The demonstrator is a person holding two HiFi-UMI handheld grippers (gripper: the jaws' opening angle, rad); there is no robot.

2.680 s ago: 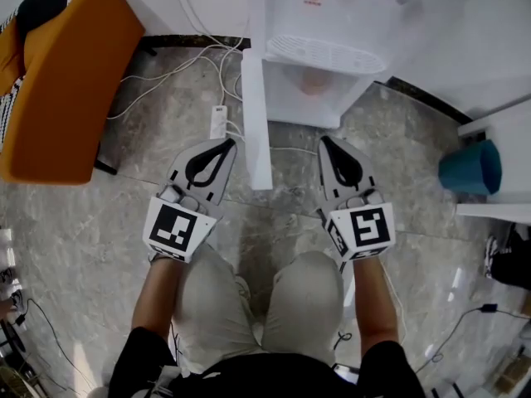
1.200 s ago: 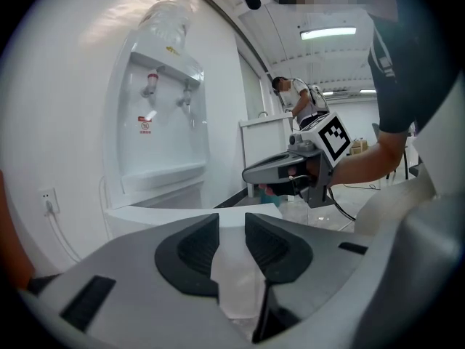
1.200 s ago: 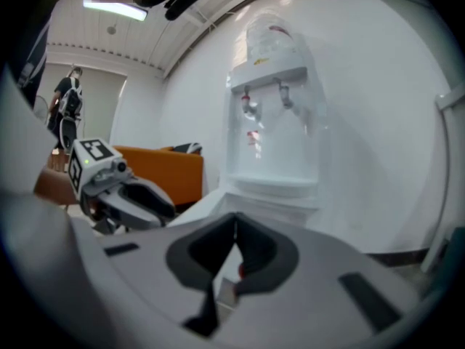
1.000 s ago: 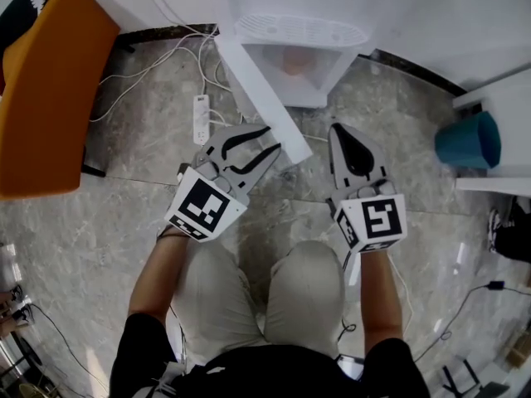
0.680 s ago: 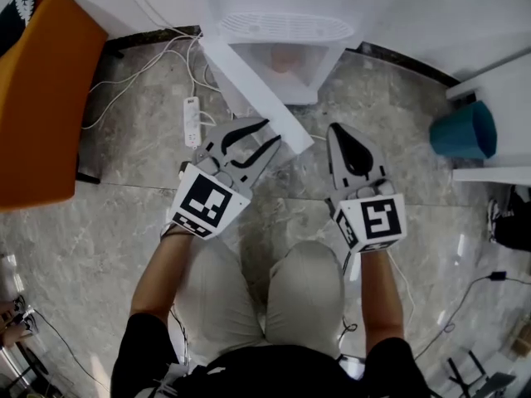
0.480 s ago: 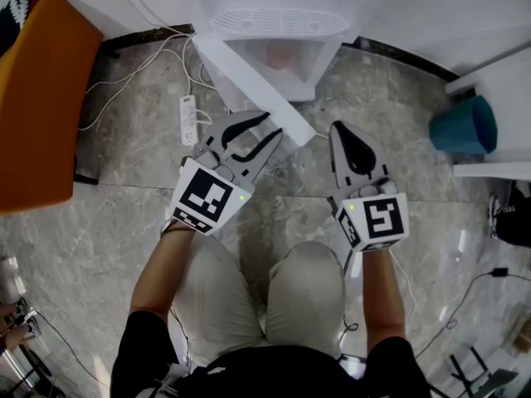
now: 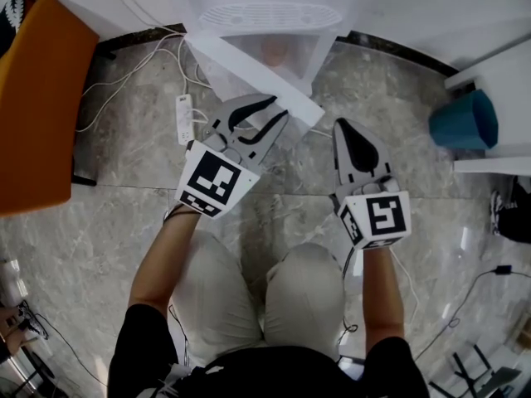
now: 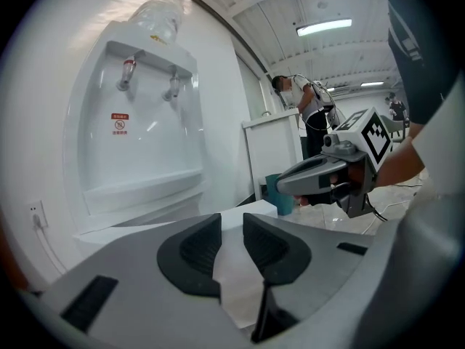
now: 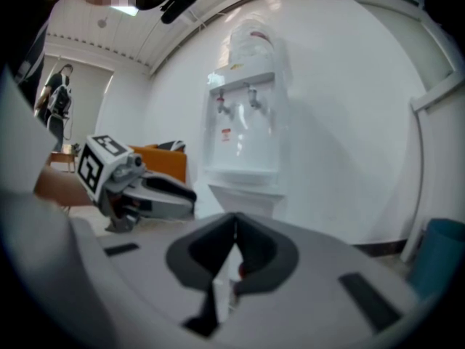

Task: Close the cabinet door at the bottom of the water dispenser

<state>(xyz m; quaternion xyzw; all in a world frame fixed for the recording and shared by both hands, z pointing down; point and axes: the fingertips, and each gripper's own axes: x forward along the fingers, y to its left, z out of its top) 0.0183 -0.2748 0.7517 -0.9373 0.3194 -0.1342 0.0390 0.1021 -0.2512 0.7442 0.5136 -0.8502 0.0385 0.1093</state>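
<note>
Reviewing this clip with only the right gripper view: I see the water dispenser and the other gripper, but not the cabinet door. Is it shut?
Observer: No. The head view shows the cabinet door swung out at an angle from the water dispenser.
Operator: Is anything acting on it?
Observer: In the left gripper view, the left gripper faces it, fingers apart, having just been closing a little; the white door shows through their gap. Contact I can't tell.
Operator: Anything in the door's way?
Observer: The head view shows a power strip on the floor on the door's outer side, not between door and dispenser.
</note>
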